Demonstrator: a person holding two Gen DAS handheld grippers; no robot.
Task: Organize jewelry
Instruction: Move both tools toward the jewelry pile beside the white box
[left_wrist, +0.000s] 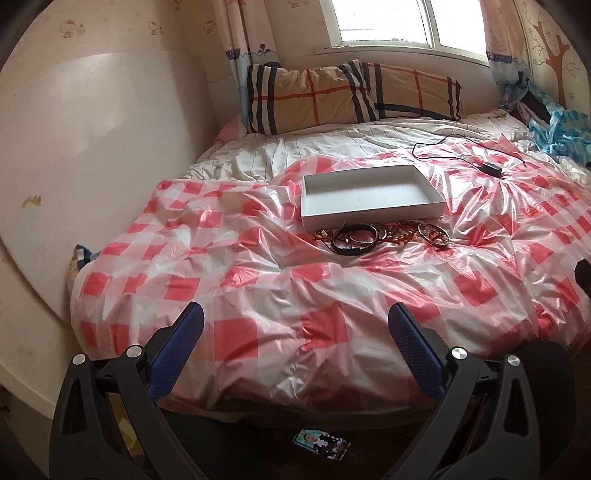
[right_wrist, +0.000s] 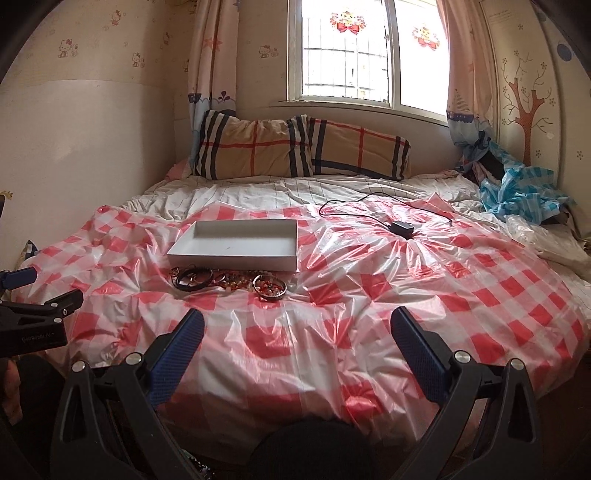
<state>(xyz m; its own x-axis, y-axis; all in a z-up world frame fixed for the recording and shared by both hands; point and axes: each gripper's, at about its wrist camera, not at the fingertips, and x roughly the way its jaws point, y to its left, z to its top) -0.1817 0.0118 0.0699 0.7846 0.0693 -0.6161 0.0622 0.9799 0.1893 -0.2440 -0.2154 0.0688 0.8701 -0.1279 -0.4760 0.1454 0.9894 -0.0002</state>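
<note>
Red-checked plastic sheet (left_wrist: 258, 280) covers the near half of a bed, crinkled and glossy, with soft bedding under it. Nearest the cameras, both tools hang over the bed's front edge, well short of anything. The left gripper (left_wrist: 295, 321) has its blue fingers spread wide and holds nothing; the right gripper (right_wrist: 297, 326) is spread just as wide and also holds nothing. In the right view the left tool also shows at the frame's left edge.

Farther in lies the jewelry (left_wrist: 380, 236): a tangle of dark bangles, bead strings and cords, heaped along the front wall of the box (left_wrist: 369, 218). The white box is shallow, open and bare inside. Beyond it to the right a black adapter (left_wrist: 491, 169) with its cable rests on the sheet; a plaid pillow (left_wrist: 351, 96) stands under the window.

Several risks are likely. Pieces overlap, so pinching one may drag its neighbours or lift a clump. A low pinch may catch the slick sheet and pull it, shifting the pile and the light box. The soft bed gives under pressure, so thin bangles may slip from the fingers. A loose bangle could roll down a fold. Which pieces are linked cannot be told from here.
</note>
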